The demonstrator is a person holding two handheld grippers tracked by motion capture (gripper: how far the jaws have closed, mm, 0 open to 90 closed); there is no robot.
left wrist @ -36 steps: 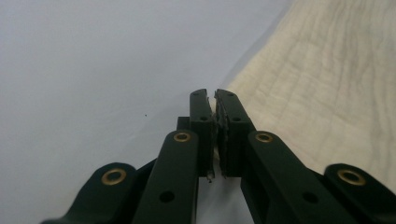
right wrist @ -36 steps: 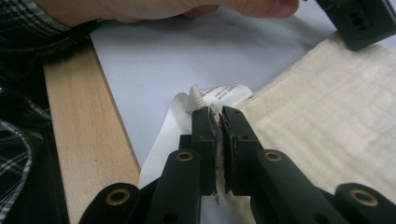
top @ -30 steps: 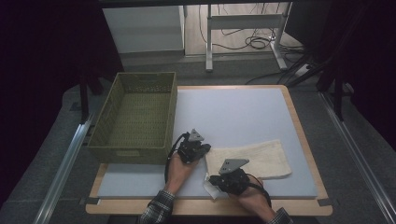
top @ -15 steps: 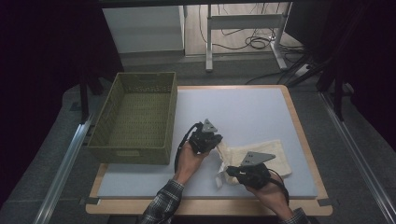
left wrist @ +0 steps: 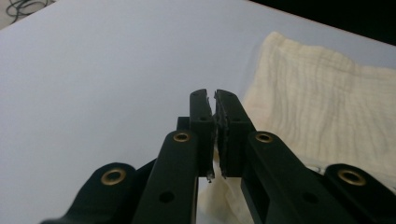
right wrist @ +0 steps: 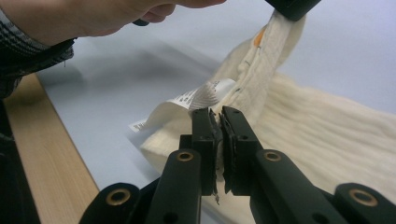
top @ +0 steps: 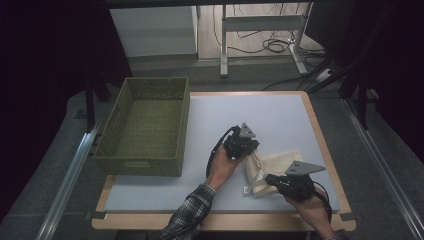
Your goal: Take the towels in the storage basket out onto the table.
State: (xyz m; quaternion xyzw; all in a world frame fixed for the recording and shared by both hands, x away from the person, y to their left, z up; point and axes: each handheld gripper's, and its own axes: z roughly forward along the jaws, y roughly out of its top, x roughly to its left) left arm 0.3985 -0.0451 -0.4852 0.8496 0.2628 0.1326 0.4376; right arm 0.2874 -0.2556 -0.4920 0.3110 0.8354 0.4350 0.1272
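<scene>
A wooden-edged table carries a pale grey-blue mat over most of its top. On the mat's left side sits an olive woven basket. Near the front right lies a cream cloth, its white label lifted off the mat.

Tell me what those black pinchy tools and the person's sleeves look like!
Each gripper, left and right, is black, with a grey three-cornered plate on top and a black cable trailing behind. Up close, the two flat black jaws have brass-coloured rivets. The person wears a dark plaid sleeve.
</scene>
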